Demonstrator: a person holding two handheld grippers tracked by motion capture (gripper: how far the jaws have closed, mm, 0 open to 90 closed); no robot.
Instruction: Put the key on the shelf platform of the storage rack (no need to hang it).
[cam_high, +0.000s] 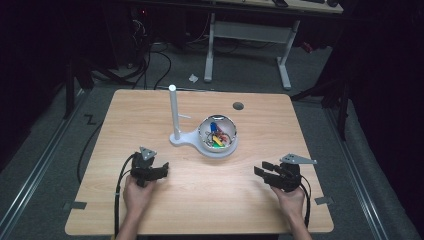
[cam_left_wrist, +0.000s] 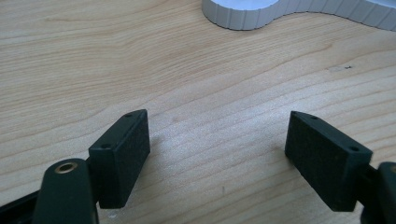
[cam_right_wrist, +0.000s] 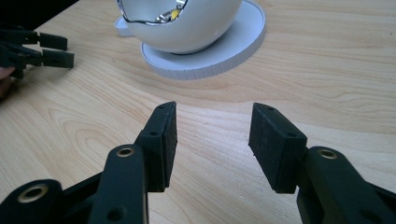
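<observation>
Wood-grain table. Near left: left gripper, jaws spread wide, nothing between. Centre, farther back: white bowl of coloured bits on white stand. Near right: right gripper, jaws parted, nothing held.

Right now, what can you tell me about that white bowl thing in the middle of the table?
The white bowl looks like smooth plastic, round, with an uneven, wavy rim. It sits tilted on a flat white base with a ribbed edge; that base stretches left to carry an upright white post. Inside lie small colourful pieces, blue, yellow, green and red, too small to identify. It stands near the centre of the wooden table, beyond both grippers, and neither touches it.
</observation>
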